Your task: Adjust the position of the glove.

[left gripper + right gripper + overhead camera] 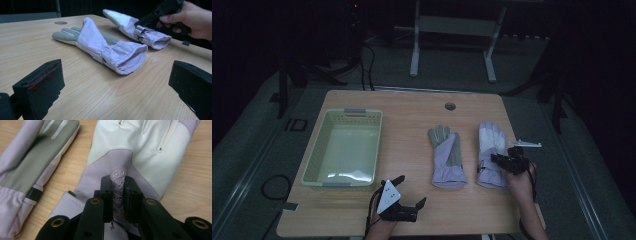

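Room: pretty dark all around, we only really see the wooden table [412,107] lit up, with a metal stand [452,35] on the floor behind it.
Basket: pale green plastic basket [319,150] sits on our left side of the table, nothing in it.
Left gripper: our left gripper [408,192] hangs low over the near edge, just right of the basket, jaws spread wide with nothing between them.
Left glove: lilac and grey left glove [447,157] lies flat mid-table, fingers pointing away from us, cuff opening toward the left gripper.
Right glove: white and lilac right glove [492,145] lies just beside it, apart from it.
Right gripper: our right gripper [119,192] is down on the right glove near its cuff, jaws pinching up a fold of the lilac fabric with a snowflake logo on it.
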`<state>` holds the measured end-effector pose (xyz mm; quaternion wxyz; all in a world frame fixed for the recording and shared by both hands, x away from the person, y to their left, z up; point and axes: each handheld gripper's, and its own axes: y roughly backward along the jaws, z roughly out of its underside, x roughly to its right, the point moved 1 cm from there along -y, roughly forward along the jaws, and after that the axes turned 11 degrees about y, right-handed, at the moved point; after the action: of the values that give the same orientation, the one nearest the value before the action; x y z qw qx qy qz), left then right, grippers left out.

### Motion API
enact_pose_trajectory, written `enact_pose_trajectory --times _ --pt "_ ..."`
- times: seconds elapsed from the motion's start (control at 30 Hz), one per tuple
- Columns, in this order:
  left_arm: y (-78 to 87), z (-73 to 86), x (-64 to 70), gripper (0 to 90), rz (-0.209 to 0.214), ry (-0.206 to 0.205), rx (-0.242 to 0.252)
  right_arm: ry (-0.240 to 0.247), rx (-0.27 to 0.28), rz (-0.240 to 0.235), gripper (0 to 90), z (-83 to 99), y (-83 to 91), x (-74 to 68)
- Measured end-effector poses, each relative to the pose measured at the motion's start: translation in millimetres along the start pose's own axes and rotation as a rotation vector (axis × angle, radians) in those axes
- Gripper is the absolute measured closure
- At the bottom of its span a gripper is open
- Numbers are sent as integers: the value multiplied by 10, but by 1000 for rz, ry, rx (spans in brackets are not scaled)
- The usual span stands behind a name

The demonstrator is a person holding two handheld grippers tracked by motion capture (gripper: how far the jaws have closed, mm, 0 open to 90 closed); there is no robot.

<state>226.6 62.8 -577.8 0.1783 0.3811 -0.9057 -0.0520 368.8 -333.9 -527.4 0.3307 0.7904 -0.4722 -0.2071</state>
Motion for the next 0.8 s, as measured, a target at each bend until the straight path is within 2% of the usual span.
enact_pose_trajectory --times 0.1,0.2,0.37,0.53,0.8 --pt "0 0 1 1 -1 0 1 -3 5 13 800 -28 60 13" --pt "-2 0 2 1 -2 -2 0 -22 26 39 801 -102 205 20" --pt "0 0 -2 1 2 2 1 -10 39 73 801 -212 344 -19" --pt "4 1 -1 1 0 2 5 -8 36 97 801 -338 447 -112" --pt "11 6 8 1 -7 2 5 -12 46 107 800 -561 589 -295"
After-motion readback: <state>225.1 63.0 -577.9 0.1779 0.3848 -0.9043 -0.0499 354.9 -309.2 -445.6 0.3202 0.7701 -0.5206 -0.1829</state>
